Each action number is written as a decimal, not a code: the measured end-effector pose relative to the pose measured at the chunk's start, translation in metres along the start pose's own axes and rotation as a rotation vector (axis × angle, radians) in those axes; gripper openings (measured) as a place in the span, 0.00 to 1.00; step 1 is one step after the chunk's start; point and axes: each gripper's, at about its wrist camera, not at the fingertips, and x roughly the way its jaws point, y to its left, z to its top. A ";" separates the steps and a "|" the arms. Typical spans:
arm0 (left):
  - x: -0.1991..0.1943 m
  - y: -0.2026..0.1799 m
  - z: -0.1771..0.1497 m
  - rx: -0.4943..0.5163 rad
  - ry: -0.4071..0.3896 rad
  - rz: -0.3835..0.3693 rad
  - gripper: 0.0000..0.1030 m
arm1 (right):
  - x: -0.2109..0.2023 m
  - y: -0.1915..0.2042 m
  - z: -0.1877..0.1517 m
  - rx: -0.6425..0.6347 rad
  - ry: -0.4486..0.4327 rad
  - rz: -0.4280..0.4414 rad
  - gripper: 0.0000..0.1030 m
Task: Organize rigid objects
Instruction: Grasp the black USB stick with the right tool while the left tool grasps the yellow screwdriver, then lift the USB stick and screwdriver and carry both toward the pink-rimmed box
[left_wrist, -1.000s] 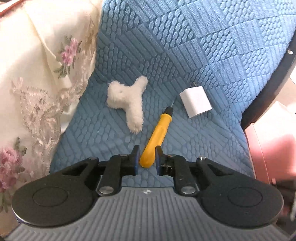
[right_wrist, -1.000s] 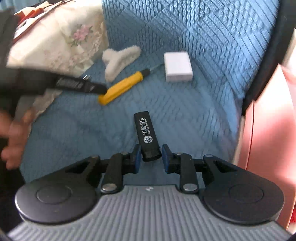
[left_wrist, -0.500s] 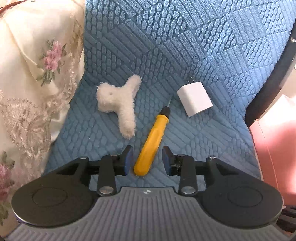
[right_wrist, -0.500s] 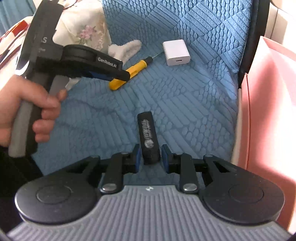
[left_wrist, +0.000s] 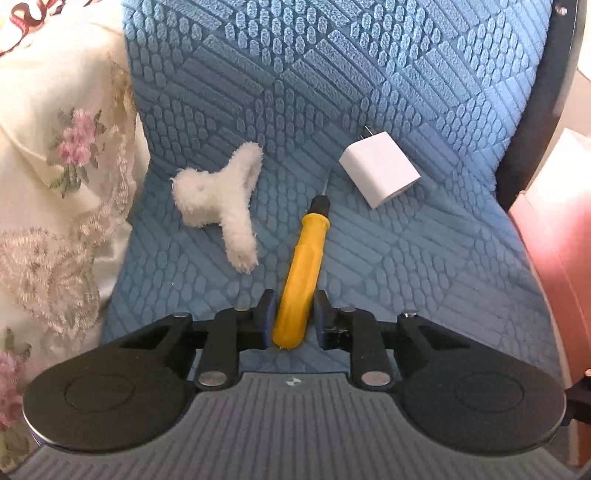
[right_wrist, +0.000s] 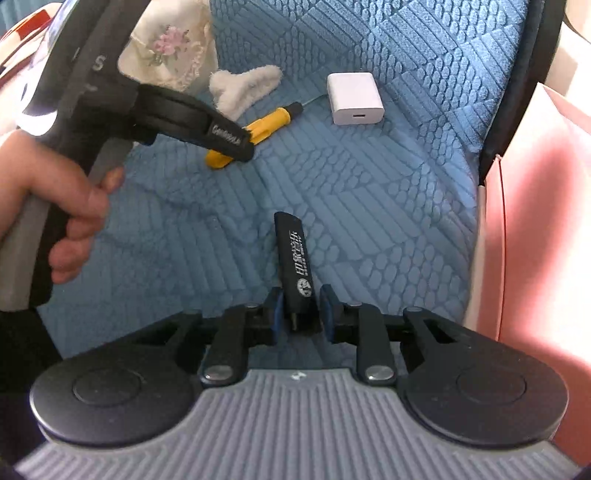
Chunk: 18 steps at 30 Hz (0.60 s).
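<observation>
A yellow-handled screwdriver (left_wrist: 301, 273) lies on the blue quilted seat (left_wrist: 424, 277), tip pointing away. My left gripper (left_wrist: 293, 314) has its jaws closed against the handle's butt end; it also shows in the right wrist view (right_wrist: 236, 142) over the screwdriver (right_wrist: 269, 120). A white charger block (left_wrist: 380, 173) lies beyond the screwdriver, to the right. A fluffy white hair claw (left_wrist: 221, 199) lies to the left. My right gripper (right_wrist: 301, 308) is shut on a black printed stick (right_wrist: 297, 258), held over the seat.
A cream floral lace cloth (left_wrist: 55, 166) covers the left side of the seat. A black seat rim (left_wrist: 554, 92) and a pink surface (left_wrist: 554, 229) border the right side. The person's hand (right_wrist: 48, 206) holds the left gripper's handle.
My left gripper, open half a second ago, has closed on the screwdriver's handle. My right gripper has kept hold of the black stick, which has twisted a little.
</observation>
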 end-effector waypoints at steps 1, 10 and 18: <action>-0.002 0.003 -0.001 -0.016 0.002 -0.015 0.23 | 0.000 -0.001 -0.001 0.005 -0.001 -0.002 0.22; -0.033 -0.009 -0.031 -0.050 0.009 -0.062 0.20 | -0.011 -0.007 -0.014 0.061 -0.006 -0.003 0.12; -0.075 -0.016 -0.069 -0.133 0.010 -0.112 0.19 | -0.033 0.000 -0.036 0.107 -0.027 0.006 0.12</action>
